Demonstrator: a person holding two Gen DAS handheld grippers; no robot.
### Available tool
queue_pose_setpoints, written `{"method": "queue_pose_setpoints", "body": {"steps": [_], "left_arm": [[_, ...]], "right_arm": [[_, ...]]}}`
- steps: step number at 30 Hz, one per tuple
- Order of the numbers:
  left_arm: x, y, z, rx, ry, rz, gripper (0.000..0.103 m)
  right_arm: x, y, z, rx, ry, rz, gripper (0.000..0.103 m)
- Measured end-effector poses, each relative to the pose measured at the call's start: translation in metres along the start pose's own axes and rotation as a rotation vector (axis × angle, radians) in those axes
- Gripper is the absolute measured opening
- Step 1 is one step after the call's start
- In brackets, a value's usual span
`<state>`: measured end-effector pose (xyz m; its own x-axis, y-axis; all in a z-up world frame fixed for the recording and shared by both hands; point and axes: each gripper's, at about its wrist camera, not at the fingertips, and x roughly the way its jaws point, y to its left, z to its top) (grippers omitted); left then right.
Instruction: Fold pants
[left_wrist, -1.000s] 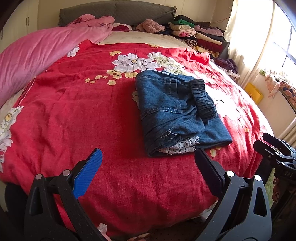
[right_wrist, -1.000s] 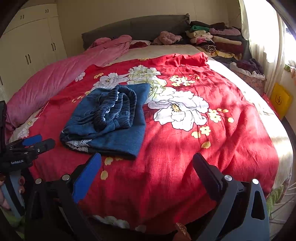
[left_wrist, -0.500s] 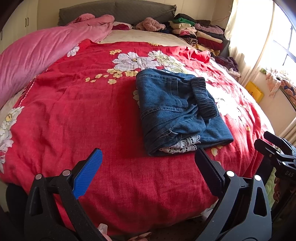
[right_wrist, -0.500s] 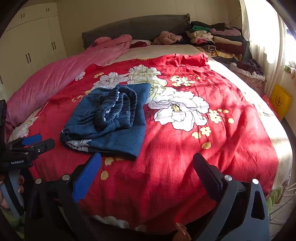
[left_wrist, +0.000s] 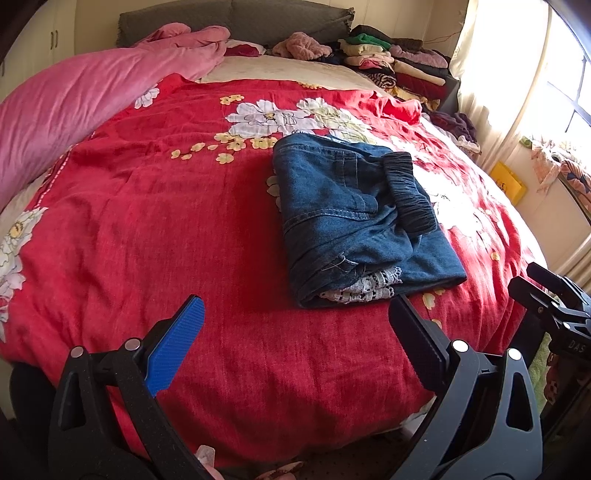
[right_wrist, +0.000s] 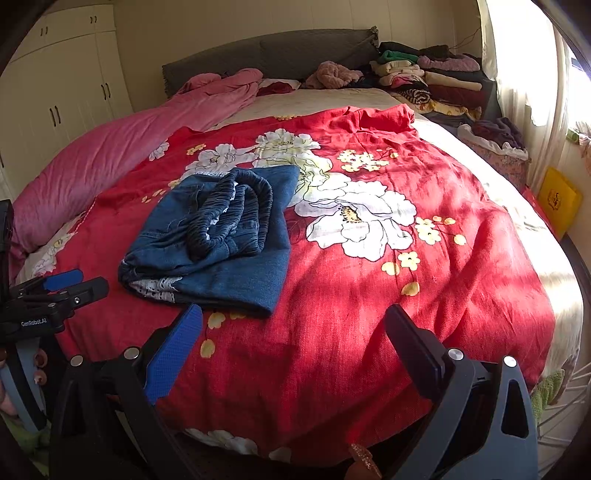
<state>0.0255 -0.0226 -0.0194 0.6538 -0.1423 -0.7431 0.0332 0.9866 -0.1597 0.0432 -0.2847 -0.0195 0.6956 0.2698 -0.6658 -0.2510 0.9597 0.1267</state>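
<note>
The pants (left_wrist: 354, 218) are lying on the bedspread (left_wrist: 166, 229), stacked clothes (left_wrist: 399, 66) sitting behind (by the headboard (left_wrist: 240, 18)).

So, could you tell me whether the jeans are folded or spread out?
Folded: the jeans lie as a compact layered bundle on the red bedspread, waistband on top.

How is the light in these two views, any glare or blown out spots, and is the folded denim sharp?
Left wrist view: the window at upper right is blown out white, and the folded pants are sharp in even light. Right wrist view: sun stripes fall across the red bedspread, the pants lie in shade, and edges bend from fisheye.
</note>
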Motion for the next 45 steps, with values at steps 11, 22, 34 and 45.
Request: {"method": "queue_pose_setpoints", "body": {"steps": [11,22,34,45], "left_arm": [[0.001,0.002,-0.001,-0.002,0.005,0.002,0.094],[0.001,0.003,-0.001,-0.003,0.013,0.003,0.094],[0.011,0.023,0.005,-0.050,0.041,0.115,0.094],[0.038,0.142,0.068,-0.195,0.032,0.346,0.094]], "right_arm": [[0.000,0.000,0.000,0.001,0.002,-0.001,0.099],[0.000,0.000,-0.001,0.001,0.004,-0.002,0.098],[0.007,-0.010,0.000,0.017,0.020,-0.020,0.098],[0.036,-0.123,0.058,0.150,0.016,-0.171,0.098]]}}
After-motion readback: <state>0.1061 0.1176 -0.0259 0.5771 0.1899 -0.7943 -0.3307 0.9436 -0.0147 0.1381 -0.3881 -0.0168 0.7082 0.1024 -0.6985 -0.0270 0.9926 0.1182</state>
